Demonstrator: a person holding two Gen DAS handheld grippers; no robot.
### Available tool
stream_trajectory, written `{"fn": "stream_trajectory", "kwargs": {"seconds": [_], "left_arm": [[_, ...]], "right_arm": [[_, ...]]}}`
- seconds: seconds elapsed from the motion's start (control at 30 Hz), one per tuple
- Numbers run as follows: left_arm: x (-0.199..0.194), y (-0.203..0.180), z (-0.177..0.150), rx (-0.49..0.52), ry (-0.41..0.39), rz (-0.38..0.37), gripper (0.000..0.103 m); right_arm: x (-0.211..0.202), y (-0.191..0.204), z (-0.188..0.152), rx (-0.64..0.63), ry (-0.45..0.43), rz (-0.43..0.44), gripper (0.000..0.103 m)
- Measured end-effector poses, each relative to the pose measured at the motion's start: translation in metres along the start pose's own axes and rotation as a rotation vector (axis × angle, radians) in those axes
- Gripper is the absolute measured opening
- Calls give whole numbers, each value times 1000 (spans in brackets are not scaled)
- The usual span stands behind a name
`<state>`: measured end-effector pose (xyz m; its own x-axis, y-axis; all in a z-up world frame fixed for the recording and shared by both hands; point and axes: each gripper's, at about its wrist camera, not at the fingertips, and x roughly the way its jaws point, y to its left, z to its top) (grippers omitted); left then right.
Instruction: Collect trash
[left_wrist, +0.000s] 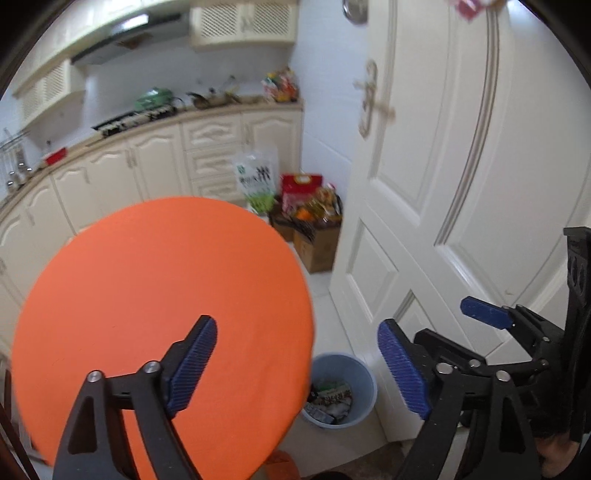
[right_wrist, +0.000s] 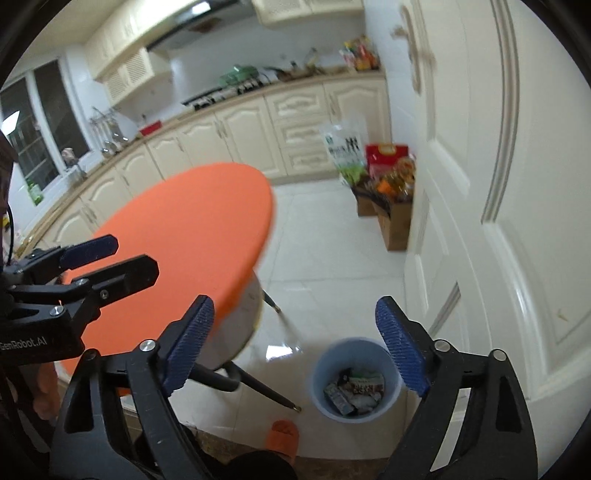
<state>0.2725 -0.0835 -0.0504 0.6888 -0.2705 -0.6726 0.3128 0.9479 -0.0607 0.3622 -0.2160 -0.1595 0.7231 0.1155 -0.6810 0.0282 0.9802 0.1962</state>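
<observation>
Left wrist view: my left gripper (left_wrist: 297, 363) hangs wide open with nothing between its ribbed blue pads (left_wrist: 192, 363), poised over the near edge of a round table with a smooth matte orange top (left_wrist: 147, 288). My right gripper (right_wrist: 295, 350) is likewise spread to its full gap and carries nothing, its black hinged arms and steel rivets framing the floor below.

Between those right-hand fingers stands a pale blue round plastic bin (right_wrist: 356, 380) on glossy white floor tiles (right_wrist: 325, 258), just beside a white panelled door (right_wrist: 517, 184). Crumpled printed wrappers (right_wrist: 354, 391) lie inside the bin; I cannot make out what each one is. From the left camera the same bin (left_wrist: 338, 391) sits partly tucked under the table's rim.

Dark slanted table legs (right_wrist: 258, 387) run down towards the tiles. Cream cabinets with carved doors (left_wrist: 155, 162) curve along the far wall, and open brown cardboard boxes (right_wrist: 391, 218) stuffed with colourful packets stand by the door. An orange slipper (right_wrist: 284, 435) shows at the bottom edge of the right view.
</observation>
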Motion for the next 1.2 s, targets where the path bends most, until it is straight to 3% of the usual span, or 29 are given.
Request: {"fn": "stream_trajectory", "kwargs": {"seconds": [0.07,0.33,0.37,0.6,0.77,1.03,1.2], "left_arm": [[-29,8,-13,-19,-37,14,93],[-129,26,-69,-55,-188,148,102],[-138,26,-76,-57,-206,154,102],[-198,19,-130,-70,-300,181,102],[-237,-3,-190,-72,-339,197,102],[-262,-36,-244,-65,-468,290,102],[-259,-50,-267,-53,-458,314,102]], "right_arm": [[-19,20,-1,-17,-17,4,95],[-82,86,-19,-75,-115,18,97],[-90,93,-22,-79,-130,14,103],[-142,126,-50,-106,-226,-9,103],[-171,146,-72,-144,-277,-30,103],[-194,160,-92,-178,-354,-85,103],[-193,153,-95,-157,-365,-70,103]]}}
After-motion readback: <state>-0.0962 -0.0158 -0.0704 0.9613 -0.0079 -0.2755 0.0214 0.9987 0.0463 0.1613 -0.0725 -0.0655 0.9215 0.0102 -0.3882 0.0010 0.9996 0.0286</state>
